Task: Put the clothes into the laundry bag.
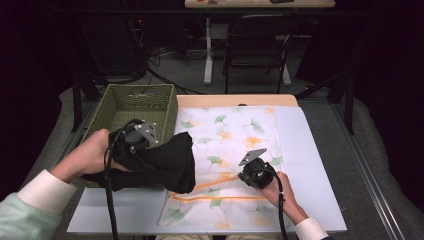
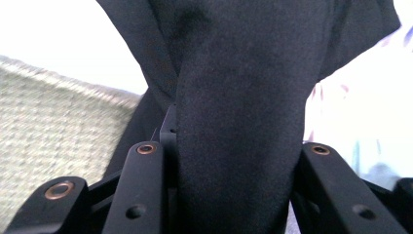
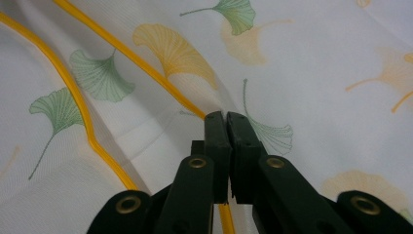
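Closest to the camera in the high view you've got two forearms in pale sleeves with white cuffs coming in from the bottom edge. The right gripper (image 1: 243, 172) is pinching the cloth (image 1: 235, 145), a thin, slightly sheer white sheet printed with green and orange ginkgo leaves and edged with an orange-yellow border line. In the right gripper view the two black jaws are squeezed tight together with a fold of that cloth (image 3: 160, 73) caught at the tips, right by the border stripe, and the fabric puckers up around them. The sheet lies spread over the white table (image 1: 320, 165), rumpled along the near edge. Over on the left, the left gripper (image 1: 150, 155) is clamped on a black garment (image 1: 172, 162), soft matte stuff that looks thick and bunched; it droops from the jaws in a heavy lump over the cloth's left edge. In the left gripper view the black fabric (image 2: 234, 112) is wedged between both jaws and rises up ahead of them. Just behind it is a woven green basket (image 1: 142, 102), rectangular, coarse weave, sitting at the table's far left corner.
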A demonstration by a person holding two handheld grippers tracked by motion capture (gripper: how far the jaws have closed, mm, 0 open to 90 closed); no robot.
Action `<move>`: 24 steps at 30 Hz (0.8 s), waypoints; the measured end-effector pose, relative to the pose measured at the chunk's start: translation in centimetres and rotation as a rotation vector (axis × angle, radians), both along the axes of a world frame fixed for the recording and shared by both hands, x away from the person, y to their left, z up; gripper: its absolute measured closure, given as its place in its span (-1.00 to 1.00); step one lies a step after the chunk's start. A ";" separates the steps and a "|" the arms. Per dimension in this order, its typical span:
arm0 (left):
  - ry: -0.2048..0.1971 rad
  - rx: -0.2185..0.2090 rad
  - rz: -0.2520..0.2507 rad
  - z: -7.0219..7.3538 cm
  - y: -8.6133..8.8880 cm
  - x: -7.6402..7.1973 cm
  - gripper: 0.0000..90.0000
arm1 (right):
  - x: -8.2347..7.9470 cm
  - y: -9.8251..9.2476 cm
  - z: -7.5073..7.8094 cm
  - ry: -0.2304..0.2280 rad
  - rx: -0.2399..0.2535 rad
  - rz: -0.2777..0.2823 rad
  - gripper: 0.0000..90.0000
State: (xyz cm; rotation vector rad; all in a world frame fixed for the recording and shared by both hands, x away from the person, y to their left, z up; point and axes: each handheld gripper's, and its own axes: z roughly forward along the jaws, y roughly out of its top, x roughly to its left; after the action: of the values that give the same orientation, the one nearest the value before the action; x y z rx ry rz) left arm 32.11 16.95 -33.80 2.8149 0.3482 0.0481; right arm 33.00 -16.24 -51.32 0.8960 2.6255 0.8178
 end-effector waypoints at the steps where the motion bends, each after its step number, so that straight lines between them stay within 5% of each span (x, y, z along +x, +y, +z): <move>1: 0.003 0.009 -0.018 -0.2 -0.3 -0.1 0.36 | 0.0 0.0 0.0 0.000 -0.001 0.003 0.96; 8: 0.032 0.031 -0.023 -1.7 -2.5 -0.8 0.36 | 0.1 0.0 0.0 -0.006 -0.014 0.006 0.96; 24: 0.093 -0.009 -0.095 -5.3 -6.1 -1.9 0.36 | 0.1 0.0 0.1 -0.010 -0.012 -0.005 0.96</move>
State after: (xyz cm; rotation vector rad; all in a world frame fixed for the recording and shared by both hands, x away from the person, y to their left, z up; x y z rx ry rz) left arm 30.20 10.87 -39.13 2.8271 0.2339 -0.1054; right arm 33.12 -16.28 -51.27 0.8931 2.6156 0.8018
